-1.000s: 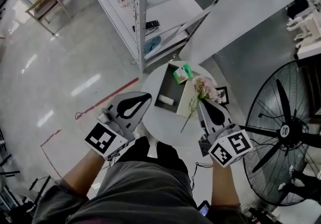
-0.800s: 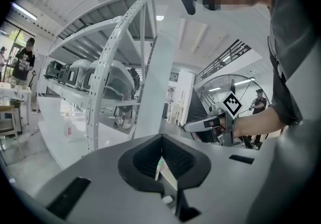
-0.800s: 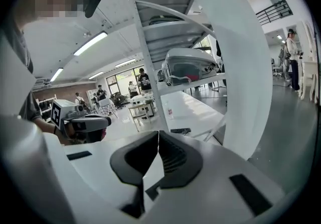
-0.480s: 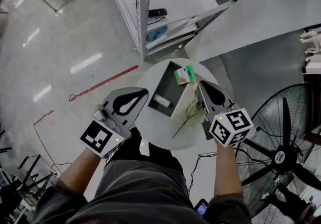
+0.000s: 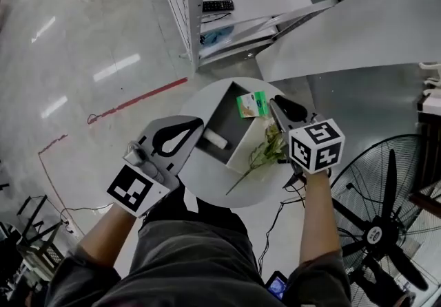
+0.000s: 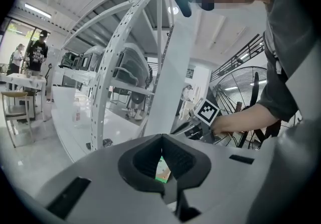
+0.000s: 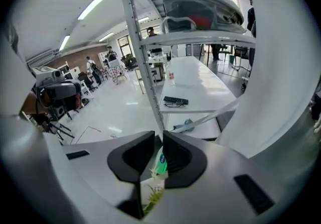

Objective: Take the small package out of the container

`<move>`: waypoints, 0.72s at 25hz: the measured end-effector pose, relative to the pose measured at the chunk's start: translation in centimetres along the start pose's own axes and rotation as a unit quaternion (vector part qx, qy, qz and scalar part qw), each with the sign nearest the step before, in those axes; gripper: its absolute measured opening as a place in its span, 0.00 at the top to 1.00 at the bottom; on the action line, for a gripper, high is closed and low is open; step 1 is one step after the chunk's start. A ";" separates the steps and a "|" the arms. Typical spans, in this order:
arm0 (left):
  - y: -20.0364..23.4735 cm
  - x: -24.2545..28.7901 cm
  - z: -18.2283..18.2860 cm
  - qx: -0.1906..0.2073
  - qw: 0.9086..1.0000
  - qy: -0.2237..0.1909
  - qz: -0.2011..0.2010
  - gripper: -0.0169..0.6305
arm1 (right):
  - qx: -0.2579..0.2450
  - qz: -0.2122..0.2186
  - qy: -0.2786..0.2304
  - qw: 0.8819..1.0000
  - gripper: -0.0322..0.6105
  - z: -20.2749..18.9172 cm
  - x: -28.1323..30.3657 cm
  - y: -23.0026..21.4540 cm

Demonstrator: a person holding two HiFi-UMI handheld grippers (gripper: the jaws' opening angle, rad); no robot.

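Note:
A small green package [image 5: 251, 104] rests at the far rim of a dark grey open container [image 5: 231, 123] on a round white table [image 5: 207, 176]. A white roll [image 5: 215, 139] lies inside the container. My right gripper [image 5: 273, 100] hovers just right of the package with its jaws almost together and nothing between them; the package [image 7: 159, 162] shows through the thin slit. My left gripper [image 5: 200, 122] is shut at the container's near-left side, above the roll. From it the package [image 6: 162, 170] shows past the jaws, and so does the right gripper's marker cube [image 6: 207, 111].
Green flower stems [image 5: 265, 151] lie on the table under my right gripper. A white shelf rack [image 5: 186, 9] with a remote [image 5: 218, 5] stands beyond the table. A big white board [image 5: 358, 23] leans at the right. A floor fan [image 5: 386, 230] stands near right.
My right gripper has moved forward over the flowers to beside the green package, and the pink bloom is now hidden. The left gripper has edged closer to the container.

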State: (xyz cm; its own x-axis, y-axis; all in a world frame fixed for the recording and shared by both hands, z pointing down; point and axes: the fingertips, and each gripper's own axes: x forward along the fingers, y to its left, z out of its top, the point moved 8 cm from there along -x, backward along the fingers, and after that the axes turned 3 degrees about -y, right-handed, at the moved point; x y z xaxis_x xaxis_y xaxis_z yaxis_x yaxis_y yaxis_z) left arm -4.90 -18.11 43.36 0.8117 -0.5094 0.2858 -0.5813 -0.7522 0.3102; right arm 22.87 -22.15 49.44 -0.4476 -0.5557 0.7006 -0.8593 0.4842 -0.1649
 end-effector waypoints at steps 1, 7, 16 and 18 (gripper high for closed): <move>0.2 0.1 -0.2 -0.002 1.000 0.000 0.001 0.95 | -0.006 0.003 0.016 1.000 0.85 -0.2 0.6 -0.4; 1.1 0.5 -1.4 -0.020 1.000 0.007 0.010 0.95 | -0.020 0.024 0.100 0.995 0.78 -1.2 3.5 -2.3; 2.6 0.5 -3.5 -0.048 0.998 0.014 0.023 0.95 | -0.017 0.052 0.195 0.979 0.77 -3.1 7.1 -3.6; 2.8 0.3 -3.7 -0.052 0.998 0.015 0.026 0.95 | -0.015 0.056 0.206 0.977 0.77 -3.2 7.5 -3.7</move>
State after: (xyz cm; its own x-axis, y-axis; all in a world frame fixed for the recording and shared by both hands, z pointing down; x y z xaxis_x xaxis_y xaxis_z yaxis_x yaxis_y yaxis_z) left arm -6.49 -18.86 47.74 0.7785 -0.5331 0.3311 -0.6273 -0.6760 0.3866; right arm 23.47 -25.89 57.55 -0.3951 -0.1816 0.9005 -0.8004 0.5491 -0.2404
